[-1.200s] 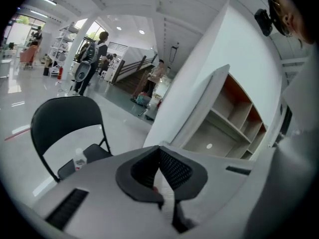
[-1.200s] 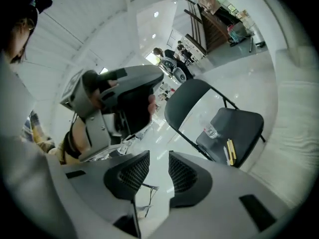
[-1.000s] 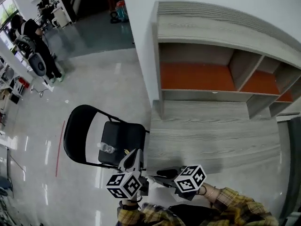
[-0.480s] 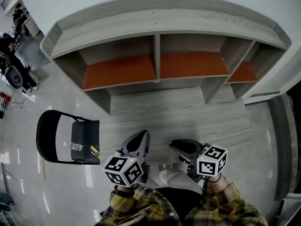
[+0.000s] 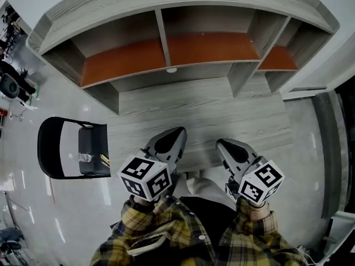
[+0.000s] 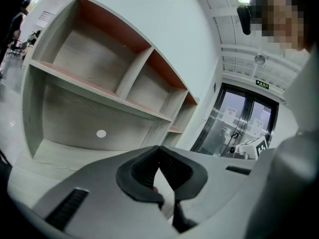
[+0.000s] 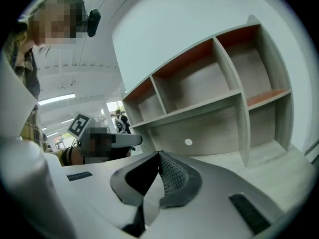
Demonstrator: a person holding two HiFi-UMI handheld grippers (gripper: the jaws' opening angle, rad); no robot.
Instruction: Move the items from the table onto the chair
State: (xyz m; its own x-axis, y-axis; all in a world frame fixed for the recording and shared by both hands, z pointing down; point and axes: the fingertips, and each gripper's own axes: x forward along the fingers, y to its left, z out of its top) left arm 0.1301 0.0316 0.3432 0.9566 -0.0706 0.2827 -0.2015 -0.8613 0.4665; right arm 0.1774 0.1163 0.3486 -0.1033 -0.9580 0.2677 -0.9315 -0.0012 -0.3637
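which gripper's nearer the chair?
The left gripper, on the side of the black chair; the right gripper is farther off.

The right gripper (image 7: pixel 159 156) has just closed its jaws tip to tip, with nothing between them. Beyond the fingertips stands a grey shelf unit (image 7: pixel 199 86) with orange-edged compartments. To their left is the left gripper (image 7: pixel 132 141).

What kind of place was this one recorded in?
Probably an open office or lab: a wooden desk with empty shelves, a black folding chair on a glossy floor, and workstations at far left.
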